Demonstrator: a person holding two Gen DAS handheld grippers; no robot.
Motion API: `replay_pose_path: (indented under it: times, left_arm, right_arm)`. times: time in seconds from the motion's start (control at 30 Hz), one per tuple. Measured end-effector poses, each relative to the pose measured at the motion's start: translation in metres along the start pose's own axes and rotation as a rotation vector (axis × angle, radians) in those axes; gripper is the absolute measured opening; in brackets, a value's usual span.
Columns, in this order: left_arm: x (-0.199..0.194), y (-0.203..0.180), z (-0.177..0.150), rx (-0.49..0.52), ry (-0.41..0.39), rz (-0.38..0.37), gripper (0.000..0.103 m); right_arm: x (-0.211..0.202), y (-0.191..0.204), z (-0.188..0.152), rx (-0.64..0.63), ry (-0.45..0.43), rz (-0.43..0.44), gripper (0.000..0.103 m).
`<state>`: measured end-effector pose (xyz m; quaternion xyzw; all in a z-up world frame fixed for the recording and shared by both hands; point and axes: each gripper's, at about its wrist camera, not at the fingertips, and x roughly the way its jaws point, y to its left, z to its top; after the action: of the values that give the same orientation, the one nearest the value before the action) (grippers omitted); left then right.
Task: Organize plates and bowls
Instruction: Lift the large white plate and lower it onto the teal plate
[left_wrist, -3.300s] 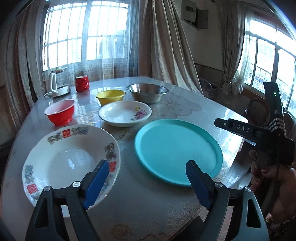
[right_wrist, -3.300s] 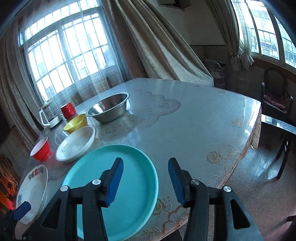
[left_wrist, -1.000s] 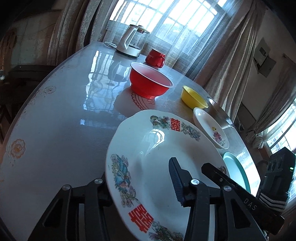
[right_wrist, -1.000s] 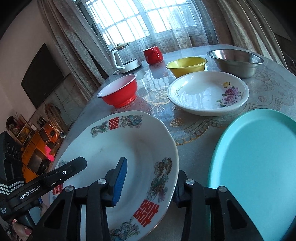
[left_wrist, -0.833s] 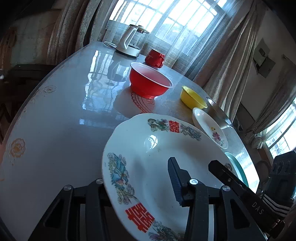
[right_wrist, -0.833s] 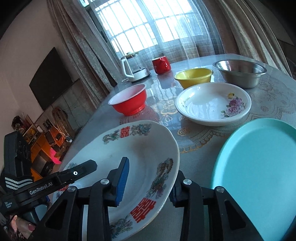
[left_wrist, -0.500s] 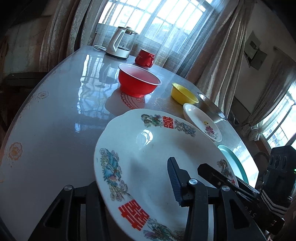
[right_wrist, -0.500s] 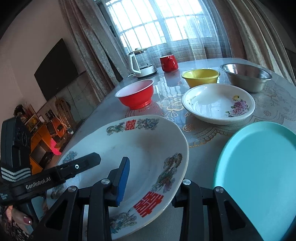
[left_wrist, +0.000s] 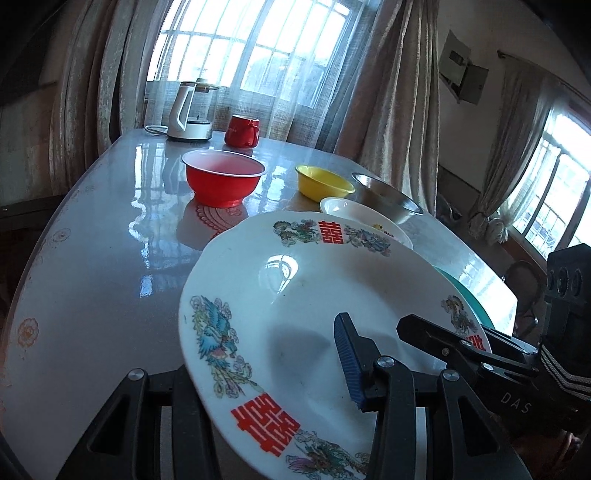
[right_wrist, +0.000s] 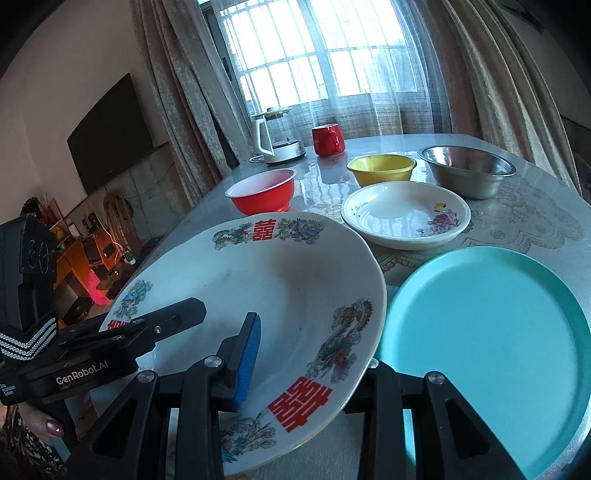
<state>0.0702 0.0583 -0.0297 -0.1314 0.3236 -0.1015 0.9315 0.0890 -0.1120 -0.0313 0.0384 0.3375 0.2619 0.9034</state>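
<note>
The big white plate with red characters and dragons (left_wrist: 295, 295) (right_wrist: 266, 280) is lifted off the table and tilted. My left gripper (left_wrist: 269, 373) is shut on its near left rim, one finger above and one below. My right gripper (right_wrist: 306, 354) is shut on its near right rim the same way. The plate's right edge hangs over the left edge of the teal plate (right_wrist: 487, 339). Beyond lie a flowered white dish (right_wrist: 406, 214), a red bowl (right_wrist: 262, 190), a yellow bowl (right_wrist: 380, 168) and a steel bowl (right_wrist: 467, 170).
A white kettle (right_wrist: 277, 142) and a red mug (right_wrist: 327, 139) stand at the far edge of the glossy table (left_wrist: 110, 236) by the curtained window. A TV and shelves are off to the left of the table.
Both grippers went from open above the table to clamping the big white plate. Over the last second the plate has risen and shifted right towards the teal plate.
</note>
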Motion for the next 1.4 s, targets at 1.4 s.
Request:
replay_pose_path:
  times: [1.4]
  left_arm:
    - [0.067, -0.166, 0.009, 0.237, 0.068, -0.114, 0.048]
  right_arm:
    - [-0.093, -0.122, -0.02, 0.222, -0.087, -0.231, 0.034]
